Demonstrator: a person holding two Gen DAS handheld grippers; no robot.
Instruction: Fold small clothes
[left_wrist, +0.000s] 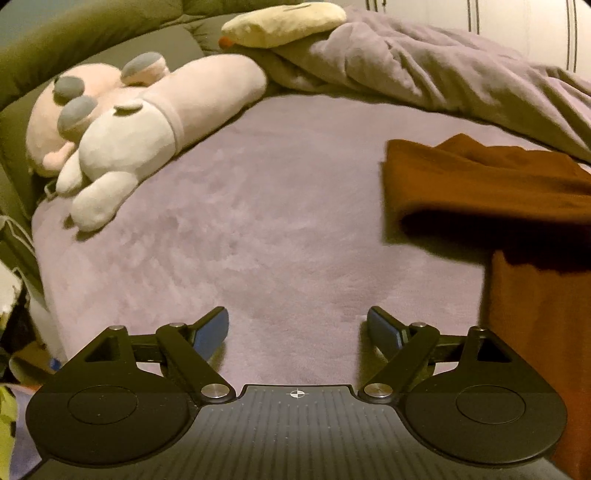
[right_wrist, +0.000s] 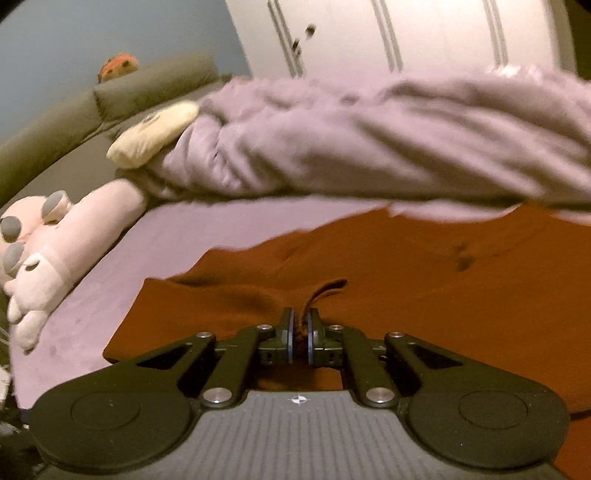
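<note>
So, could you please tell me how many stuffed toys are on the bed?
3: a pink-and-white plush at the left, a cream plush half under the lilac duvet, and an orange one behind the headboard cushion. More may be hidden.

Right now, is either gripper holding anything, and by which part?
Right gripper is shut on a pinched fold of the rust-brown garment. Left gripper is open, holding nothing.

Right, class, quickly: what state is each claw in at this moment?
Left claw: open, holding nothing, over the purple bedcover.
Right claw: shut on a fold of the rust-brown garment.
</note>
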